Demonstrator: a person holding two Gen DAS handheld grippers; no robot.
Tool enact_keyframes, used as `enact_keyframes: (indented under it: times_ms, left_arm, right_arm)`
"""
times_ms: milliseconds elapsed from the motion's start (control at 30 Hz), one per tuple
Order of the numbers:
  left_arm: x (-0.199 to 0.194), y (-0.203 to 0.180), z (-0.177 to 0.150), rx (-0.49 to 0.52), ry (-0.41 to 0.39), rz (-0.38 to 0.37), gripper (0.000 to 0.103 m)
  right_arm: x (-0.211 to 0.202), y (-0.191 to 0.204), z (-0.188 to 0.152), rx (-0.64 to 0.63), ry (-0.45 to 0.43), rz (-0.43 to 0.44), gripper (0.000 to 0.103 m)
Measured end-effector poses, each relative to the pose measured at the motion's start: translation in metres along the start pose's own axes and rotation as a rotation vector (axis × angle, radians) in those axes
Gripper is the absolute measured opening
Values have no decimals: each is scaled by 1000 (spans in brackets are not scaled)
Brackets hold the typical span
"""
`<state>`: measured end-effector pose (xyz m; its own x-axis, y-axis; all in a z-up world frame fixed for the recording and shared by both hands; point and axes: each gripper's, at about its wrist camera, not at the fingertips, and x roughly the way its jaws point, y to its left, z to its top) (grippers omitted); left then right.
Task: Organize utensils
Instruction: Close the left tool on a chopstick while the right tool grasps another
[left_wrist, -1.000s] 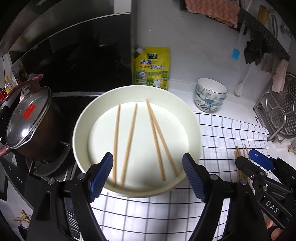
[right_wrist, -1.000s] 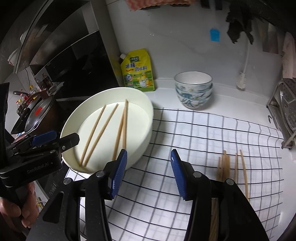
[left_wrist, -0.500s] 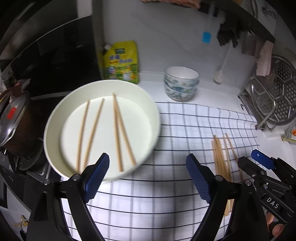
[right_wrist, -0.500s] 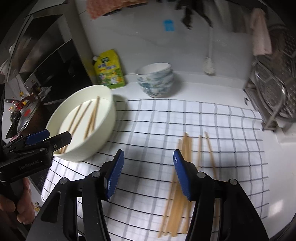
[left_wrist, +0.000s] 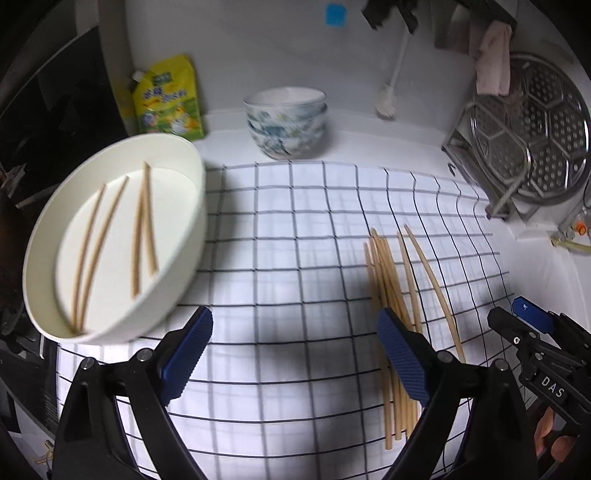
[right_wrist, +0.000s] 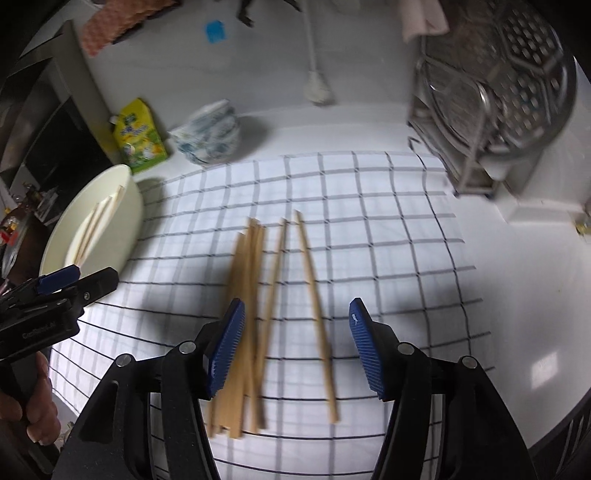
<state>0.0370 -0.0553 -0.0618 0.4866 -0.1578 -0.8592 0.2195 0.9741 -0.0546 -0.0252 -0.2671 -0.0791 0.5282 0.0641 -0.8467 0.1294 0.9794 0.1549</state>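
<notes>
Leftmost, a white basin (left_wrist: 177, 206) holds four chopsticks (left_wrist: 142, 229). Beside it, the left hand-held gripper (left_wrist: 293, 354), jaws just widened and empty, hovers over the checked cloth (left_wrist: 295, 229) on the tabletop. Rightward, the right hand-held gripper (right_wrist: 295, 343), jaws just widened, straddles loose chopsticks (right_wrist: 273, 295) without touching them.
</notes>
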Motion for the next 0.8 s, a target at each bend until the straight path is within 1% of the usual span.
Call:
enact_keyframes:
  times_ms: [233,500,700,800]
  left_arm:
    - [30,-17,-18,20,45,8,89]
    - [55,-30,-35,41,79,20,89]
    - [69,-40,-41,62,97,27,89]
    - [75,-44,-43,72,107,30,89]
  right_arm:
    - [30,-17,-9,-28,47,-30,56]
    - [61,-16,-18,-84,73,-44,56]
    - [72,-18,-21,-109,76,-81,56]
    - [73,-23,-21,-103,75,-79,56]
